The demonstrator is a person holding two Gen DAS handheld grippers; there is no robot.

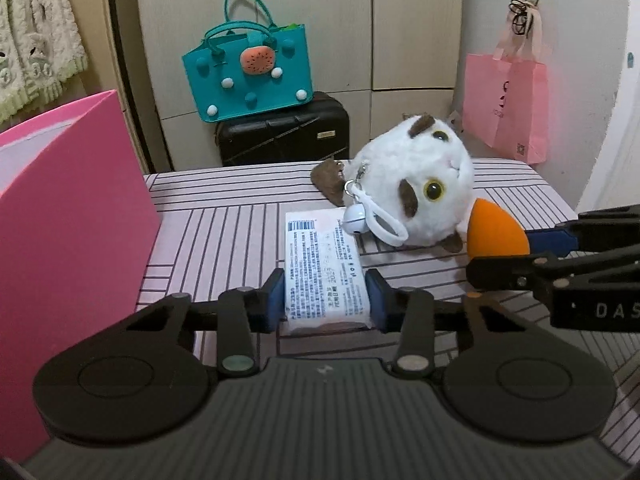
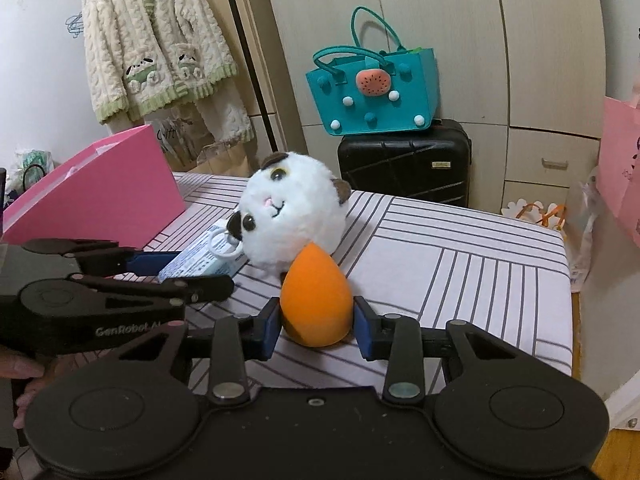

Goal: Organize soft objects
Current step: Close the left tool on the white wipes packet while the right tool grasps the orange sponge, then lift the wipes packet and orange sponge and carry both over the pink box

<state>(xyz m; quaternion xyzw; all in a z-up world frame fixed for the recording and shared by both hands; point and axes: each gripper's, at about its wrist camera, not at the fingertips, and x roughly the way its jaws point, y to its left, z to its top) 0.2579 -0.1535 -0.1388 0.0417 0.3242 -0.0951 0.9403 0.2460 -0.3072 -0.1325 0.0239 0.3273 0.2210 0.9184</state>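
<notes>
A white printed packet [image 1: 320, 256] lies on the striped tabletop [image 1: 224, 240], and my left gripper [image 1: 326, 300] is shut on its near end, a blue pad pressing each side. An orange teardrop sponge [image 2: 316, 292] stands on the cloth with my right gripper [image 2: 317, 328] shut on its wide lower part. Just behind both, a round white plush animal [image 1: 424, 184] with brown patches, a bell and a white loop lies on the table, touching the sponge. In the left wrist view the right gripper [image 1: 520, 254] comes in from the right with the sponge [image 1: 496, 236].
A pink box [image 1: 68, 216] stands open at the table's left edge. Behind the table, a teal felt bag [image 1: 248, 76] sits on a black suitcase [image 1: 284, 136]. A pink paper bag [image 1: 508, 108] hangs at the right. A fluffy cardigan [image 2: 156, 48] hangs at the back left.
</notes>
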